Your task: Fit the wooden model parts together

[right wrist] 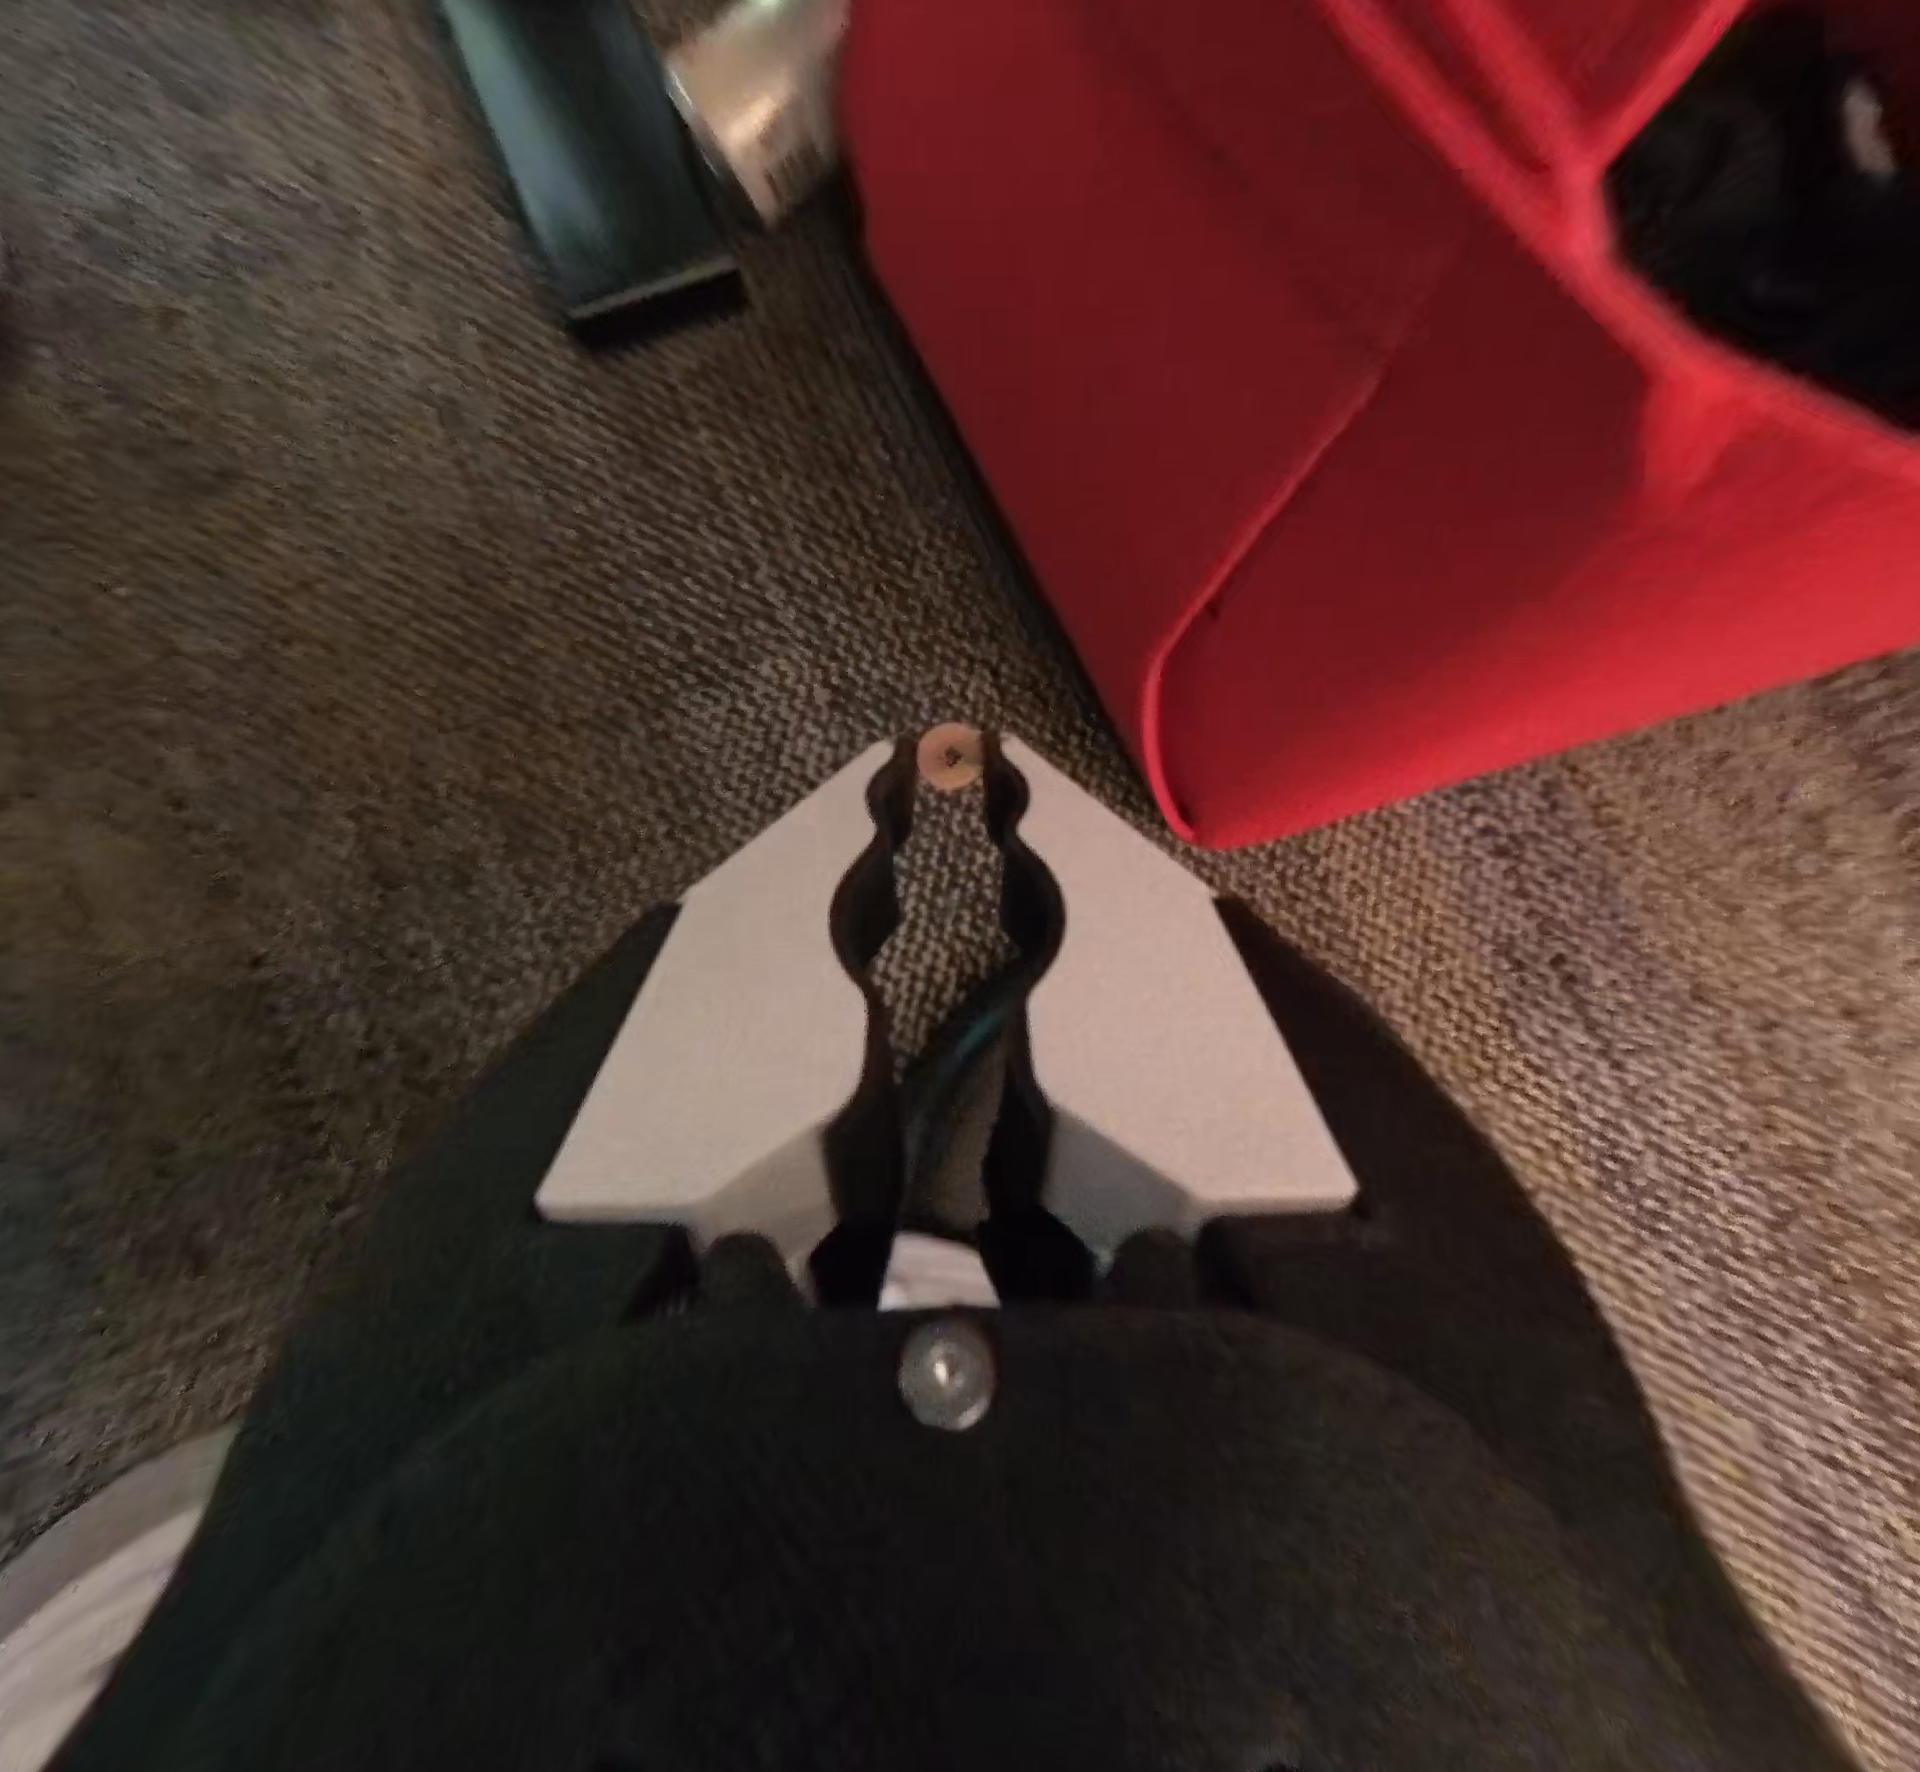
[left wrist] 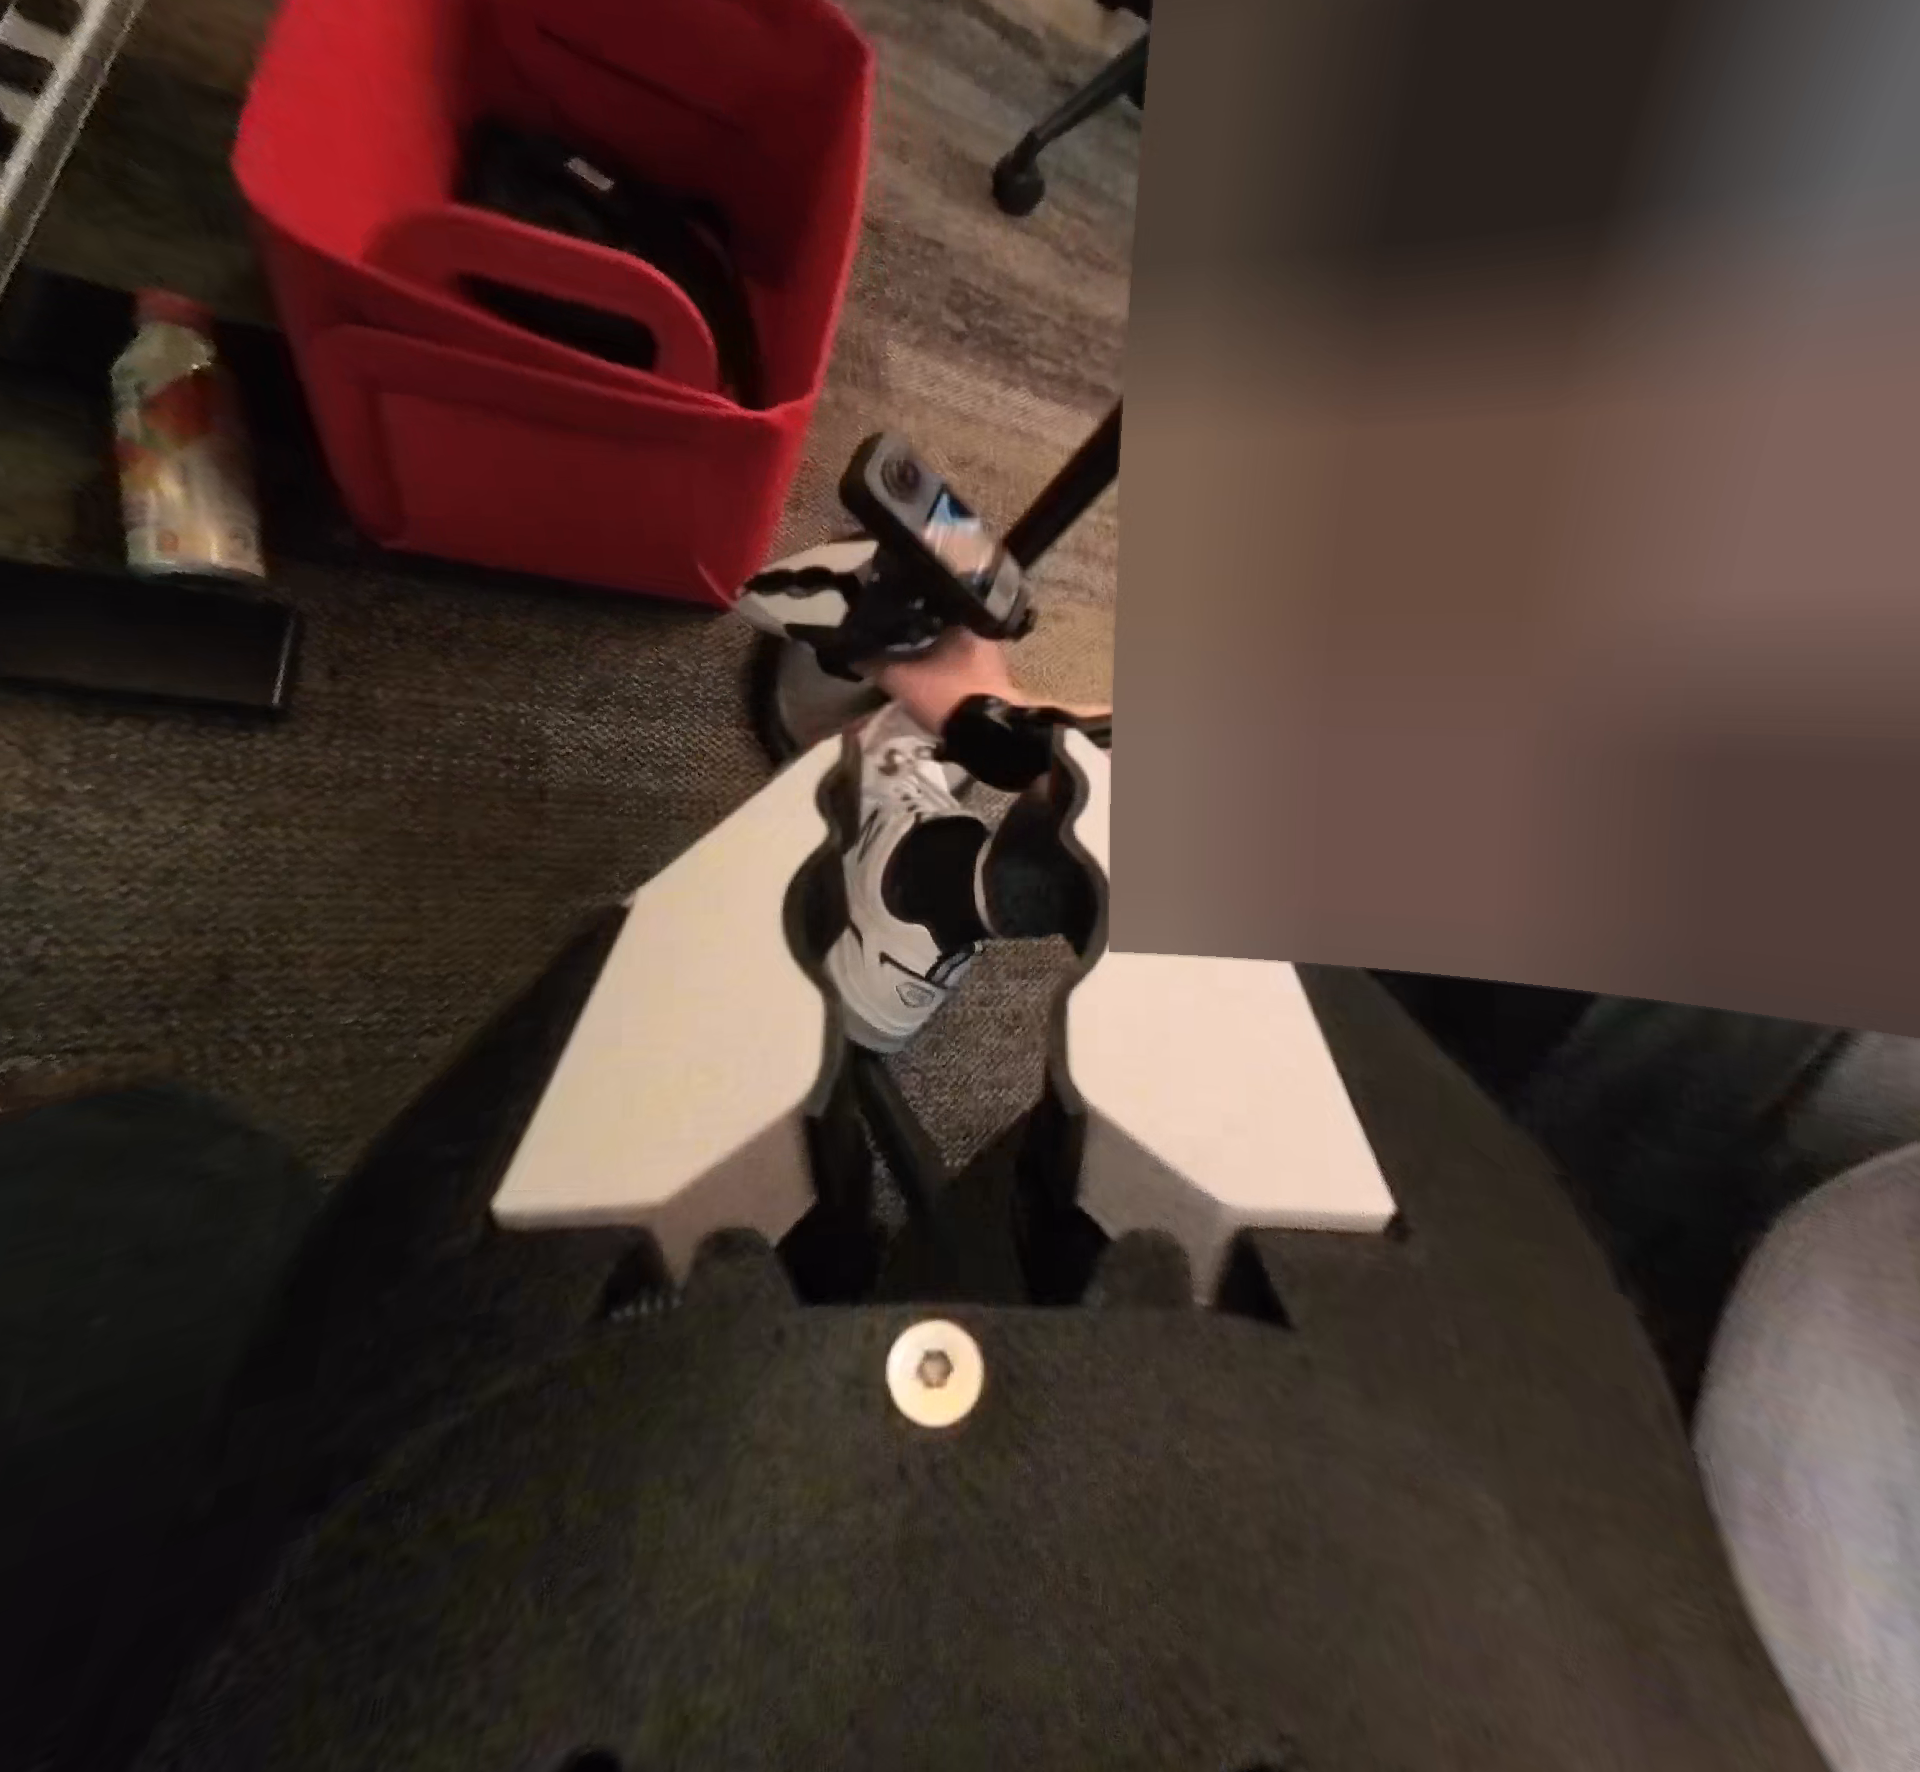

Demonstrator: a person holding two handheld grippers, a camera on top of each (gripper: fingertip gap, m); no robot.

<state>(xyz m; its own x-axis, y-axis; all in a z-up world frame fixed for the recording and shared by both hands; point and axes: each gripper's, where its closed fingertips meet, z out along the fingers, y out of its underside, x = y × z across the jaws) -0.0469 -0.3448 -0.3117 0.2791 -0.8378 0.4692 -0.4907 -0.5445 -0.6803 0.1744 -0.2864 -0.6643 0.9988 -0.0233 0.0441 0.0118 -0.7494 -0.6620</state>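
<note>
My right gripper (right wrist: 951,782) points down at the carpet and is shut on a small round wooden peg (right wrist: 949,754), seen end-on at the very fingertips. My left gripper (left wrist: 956,764) is open with nothing between its white fingers (left wrist: 717,974); a blurred patch covers part of the right finger. Through its gap I see a white and black shoe (left wrist: 894,943) and carpet. The right gripper also shows farther off in the left wrist view (left wrist: 831,595), held by a hand, with its camera on top. No other wooden parts are in view.
A red felt basket (left wrist: 561,268) with dark contents stands on the carpet, close to the right gripper's right side (right wrist: 1351,372). A bottle (left wrist: 177,444) and a black bar (left wrist: 145,631) lie to the left. Chair castors (left wrist: 1018,174) are behind. A black leg (right wrist: 582,112) stands far left.
</note>
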